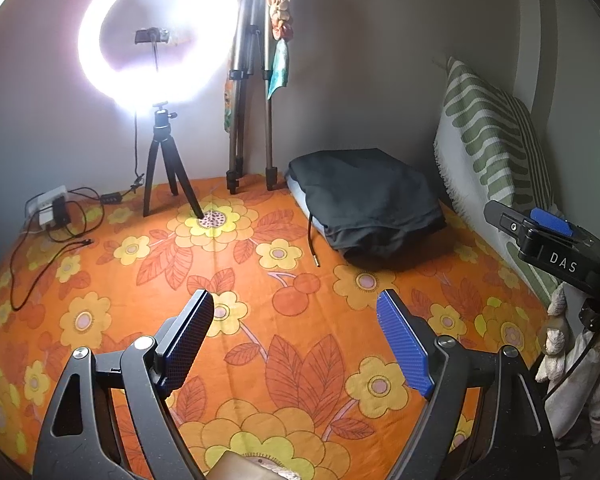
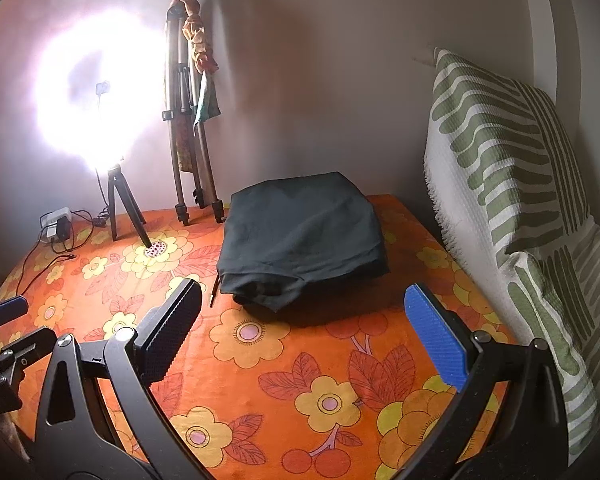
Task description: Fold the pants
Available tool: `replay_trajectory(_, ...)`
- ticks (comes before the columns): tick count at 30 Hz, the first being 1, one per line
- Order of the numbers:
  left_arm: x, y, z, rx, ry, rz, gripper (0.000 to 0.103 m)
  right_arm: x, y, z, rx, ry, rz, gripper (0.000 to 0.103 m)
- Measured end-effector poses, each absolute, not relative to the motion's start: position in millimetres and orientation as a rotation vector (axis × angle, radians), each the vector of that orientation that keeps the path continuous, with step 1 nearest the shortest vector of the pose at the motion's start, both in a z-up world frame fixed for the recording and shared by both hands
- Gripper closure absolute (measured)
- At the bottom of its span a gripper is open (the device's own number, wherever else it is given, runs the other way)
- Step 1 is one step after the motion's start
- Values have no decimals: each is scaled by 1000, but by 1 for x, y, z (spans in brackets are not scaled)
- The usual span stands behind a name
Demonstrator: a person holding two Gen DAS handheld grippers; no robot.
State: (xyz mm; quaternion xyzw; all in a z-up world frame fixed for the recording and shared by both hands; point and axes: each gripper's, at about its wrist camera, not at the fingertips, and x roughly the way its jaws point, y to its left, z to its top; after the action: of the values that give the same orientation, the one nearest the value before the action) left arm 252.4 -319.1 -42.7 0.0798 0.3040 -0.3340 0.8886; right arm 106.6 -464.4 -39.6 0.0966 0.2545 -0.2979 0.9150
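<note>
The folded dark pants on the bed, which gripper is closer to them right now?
Right. The right gripper sits just short of the pants, facing their near edge. The left gripper is farther off, with the pants up and to its right. Both are open and empty.

I see a bed covered by an orange floral sheet (image 2: 300, 360) with yellow flowers and red leaves. Plain pale walls (image 1: 360, 60) meet in a corner behind it. A lit ring light (image 1: 156, 36) on a small black tripod (image 1: 168, 168) stands on the sheet near the wall and glares strongly. Beside it, a folded tall tripod (image 1: 252, 92) leans in the corner, with cloth draped over its top. A power adapter and cables (image 1: 56, 212) lie at the far edge. A green-and-white patterned cushion (image 2: 512, 184) stands upright against the side wall.
</note>
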Motion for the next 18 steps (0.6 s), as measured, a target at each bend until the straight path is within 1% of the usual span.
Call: replay_trajectory(18, 247, -322, -40, 178, 620, -705, 19, 109, -461, -41, 189, 527, -609, 0)
